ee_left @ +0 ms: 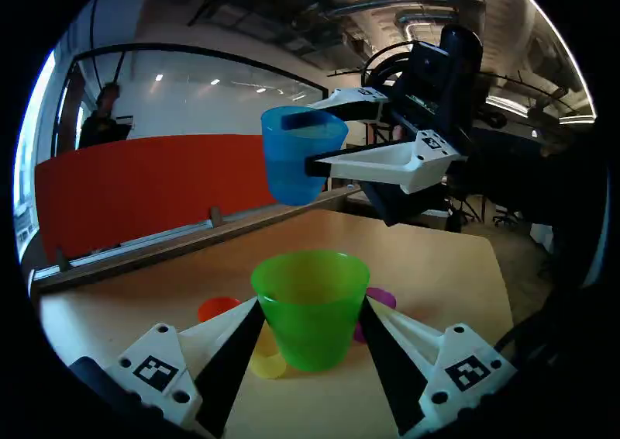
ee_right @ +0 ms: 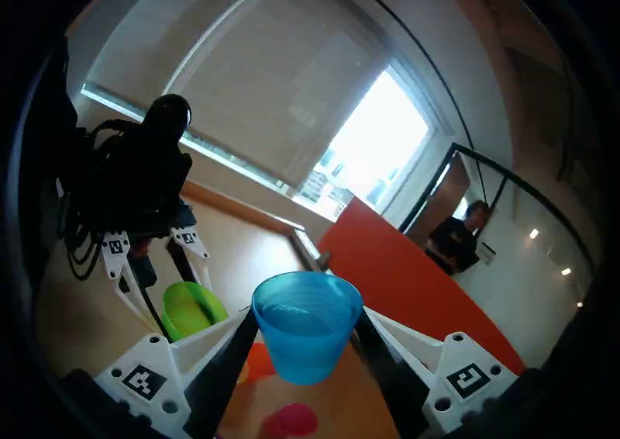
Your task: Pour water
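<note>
Blue cup: the blue cup (ee_left: 294, 167) hangs in the air well above the desk (ee_left: 442, 260), at about 12 o'clock from the green cup in the left gripper view, and looks near upright.
Water: the water (ee_right: 298, 312) sits in the blue cup below the rim, with none spilling.
Right claw: the right claw (ee_right: 306, 319) is clamped on the blue cup's wall, one finger at 3 o'clock and one at 9 o'clock, just under the rim.
Left claw: the left claw (ee_left: 311, 303) grips the green cup (ee_left: 311, 330) the same way. The cup looks to stand on the desk, though its base contact is hard to tell.
Handling, judged: both look like thin, smooth plastic tumblers that are light, a little springy and slippery. The water makes the blue one the heavier and shifts its weight as it tips.
Hold, judged: a grip high on the tapered wall suits, since the flare stops slipping. Squeezing hard could bow the wall.
Pour, judged: the blue cup's lip needs to come over the green mouth, then tilt slowly.
Clutter: a small orange cup (ee_left: 218, 307) at 9 o'clock of the green cup, a small yellow cup (ee_left: 268, 364) at 7 o'clock, and a small purple cup (ee_left: 381, 295) at 3 o'clock.
</note>
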